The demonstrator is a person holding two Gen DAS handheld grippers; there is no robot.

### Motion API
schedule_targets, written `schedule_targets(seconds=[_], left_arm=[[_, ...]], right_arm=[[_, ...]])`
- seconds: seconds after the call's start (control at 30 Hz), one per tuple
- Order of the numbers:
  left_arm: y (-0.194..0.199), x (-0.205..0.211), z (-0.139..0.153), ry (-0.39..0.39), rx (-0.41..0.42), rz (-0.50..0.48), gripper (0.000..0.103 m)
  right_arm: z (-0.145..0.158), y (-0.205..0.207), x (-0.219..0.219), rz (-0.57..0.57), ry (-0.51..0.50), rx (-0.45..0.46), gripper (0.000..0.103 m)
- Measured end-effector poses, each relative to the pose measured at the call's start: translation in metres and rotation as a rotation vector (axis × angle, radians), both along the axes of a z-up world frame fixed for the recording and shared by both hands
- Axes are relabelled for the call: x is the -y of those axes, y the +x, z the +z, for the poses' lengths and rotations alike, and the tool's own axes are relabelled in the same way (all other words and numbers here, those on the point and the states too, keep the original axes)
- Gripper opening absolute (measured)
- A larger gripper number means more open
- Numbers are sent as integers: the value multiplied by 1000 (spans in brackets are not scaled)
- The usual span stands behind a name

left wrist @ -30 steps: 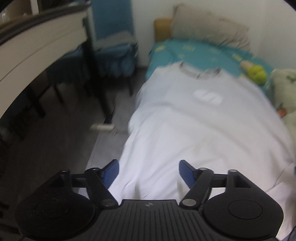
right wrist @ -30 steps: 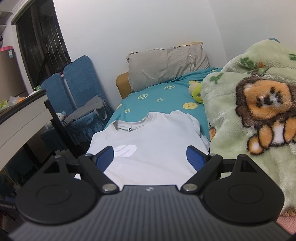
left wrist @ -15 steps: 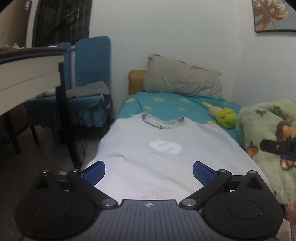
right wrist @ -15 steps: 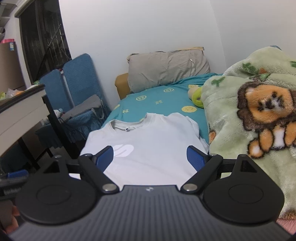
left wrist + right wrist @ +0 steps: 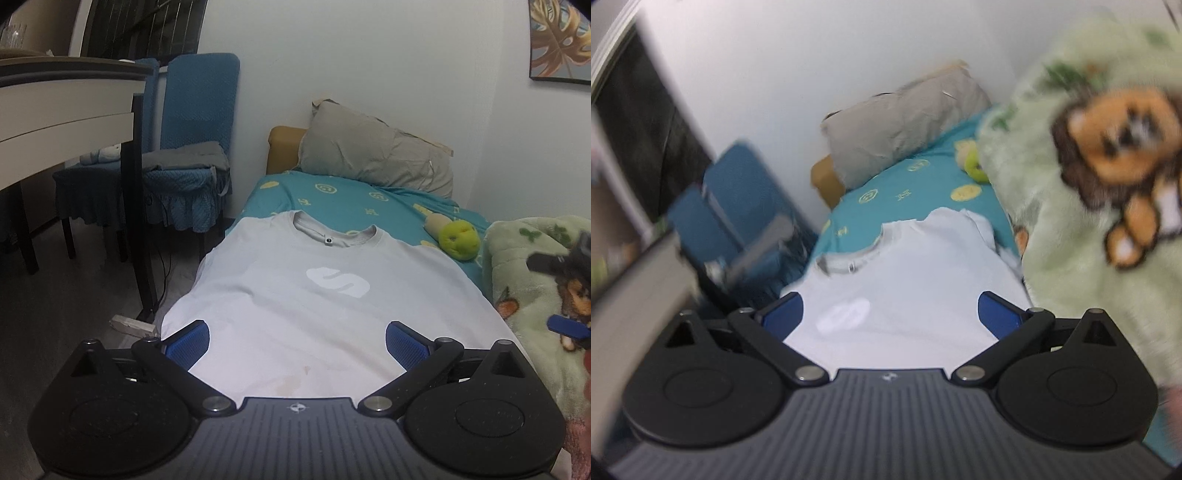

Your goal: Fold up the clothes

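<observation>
The white T-shirt (image 5: pixel 332 295) lies front up and unfolded on the teal bedsheet (image 5: pixel 351 195), collar towards the grey pillow (image 5: pixel 373 155), its left side hanging over the bed edge and its right side against the green lion blanket (image 5: pixel 535 280); a pinch there could catch blanket pile or sheet along with the cloth, and a one-sided lift could drag the overhang off the bed. It sits just ahead of and below the left claw (image 5: pixel 297 341), which is spread wide and empty over the hem end. The right claw (image 5: pixel 890 312), in a blurred view, is opening with nothing between its jaws, the shirt ahead of it too.
</observation>
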State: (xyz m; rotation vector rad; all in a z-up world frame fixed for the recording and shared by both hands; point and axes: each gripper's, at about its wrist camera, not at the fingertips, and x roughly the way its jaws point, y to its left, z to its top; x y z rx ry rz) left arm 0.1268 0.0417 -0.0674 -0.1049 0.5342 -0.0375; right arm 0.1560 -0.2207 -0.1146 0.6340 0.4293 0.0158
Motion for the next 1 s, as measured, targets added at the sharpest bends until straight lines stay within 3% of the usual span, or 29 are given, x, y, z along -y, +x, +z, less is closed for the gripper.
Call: schedule_targets(seconds=[0.1, 0.13, 0.17, 0.23, 0.3, 0.37, 0.57, 0.67, 0.8, 0.83, 0.87, 0.93, 1.0], left_arm=[[7, -1, -5, -34, -6, -1, 103], [11, -2, -9, -49, -14, -3, 103], [15, -1, -13, -56, -20, -6, 103], [21, -1, -21, -61, -27, -9, 103], [28, 0, -29, -43, -28, -13, 103], [35, 1, -37, -38, -38, -15, 103], [56, -10, -52, -121, -83, -6, 103], [62, -18, -59, -141, -110, 13, 103], [66, -30, -64, -181, -150, 54, 103], [67, -33, -64, -191, -154, 66, 103], [67, -36, -64, -200, -157, 77, 103], [68, -40, -63, -213, -158, 93, 103], [68, -42, -62, -221, -156, 106, 103]], right_arm=[[-9, 34, 25, -72, 141, -44, 92], [-14, 46, 34, -107, 182, -61, 79], [-19, 57, 43, -142, 222, -78, 73], [-32, 79, 56, -214, 273, -117, 71], [-47, 99, 66, -278, 302, -153, 64], [-56, 117, 66, -326, 284, -189, 64], [-79, 151, 50, -468, 301, -302, 65], [-84, 166, 37, -504, 238, -337, 68], [-88, 180, 29, -518, 152, -318, 67], [-87, 182, 27, -510, 128, -315, 64], [-87, 184, 25, -496, 107, -313, 43], [-86, 188, 26, -467, 67, -325, 16], [-77, 187, 26, -448, 12, -297, 12]])
